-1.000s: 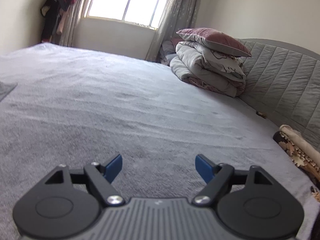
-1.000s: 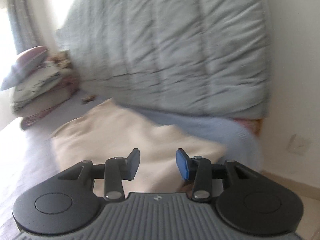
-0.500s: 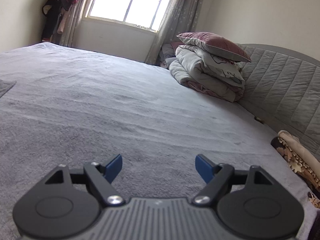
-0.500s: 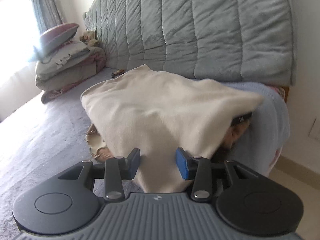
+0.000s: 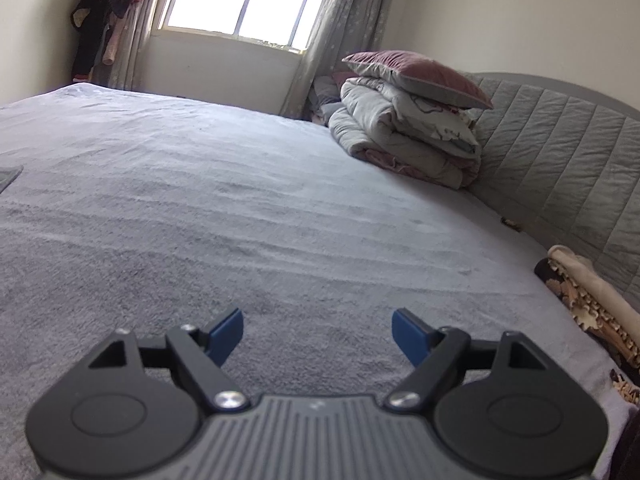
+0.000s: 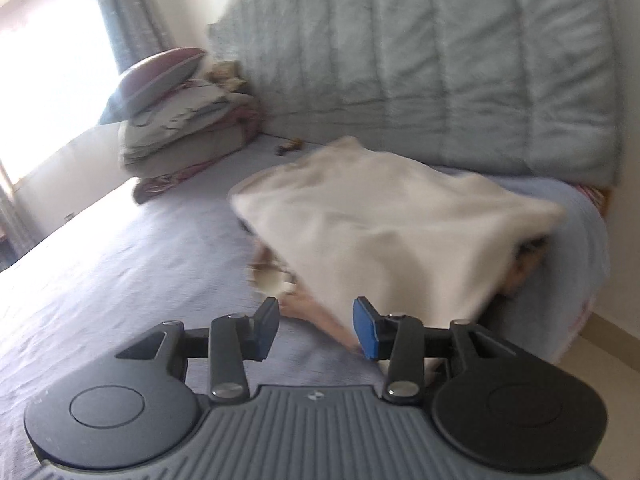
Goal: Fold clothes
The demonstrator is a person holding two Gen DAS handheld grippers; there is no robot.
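A cream garment (image 6: 384, 216) lies draped over a pile of clothes at the bed's corner, below the padded headboard; the picture is blurred. My right gripper (image 6: 316, 328) hangs just in front of its lower edge with jaws opening and nothing pressed between the pads; a pinkish cloth edge shows in the gap. In the left wrist view the same pile (image 5: 588, 300) shows at the far right edge, cream over a brown patterned piece. My left gripper (image 5: 318, 334) stands wide open over the bare grey bedspread (image 5: 240, 216), holding nothing.
Folded quilts topped by a maroon pillow (image 5: 416, 120) are stacked against the quilted grey headboard (image 5: 560, 168). A window with curtains (image 5: 240, 0) is at the far side. Clothes hang in the far left corner (image 5: 100, 28). The bed's edge and the floor (image 6: 608, 340) lie right of the pile.
The right gripper has swung leftwards, so more bedspread and the quilt stack show, and its jaws stand wider. The left gripper has stayed put, still wide open.
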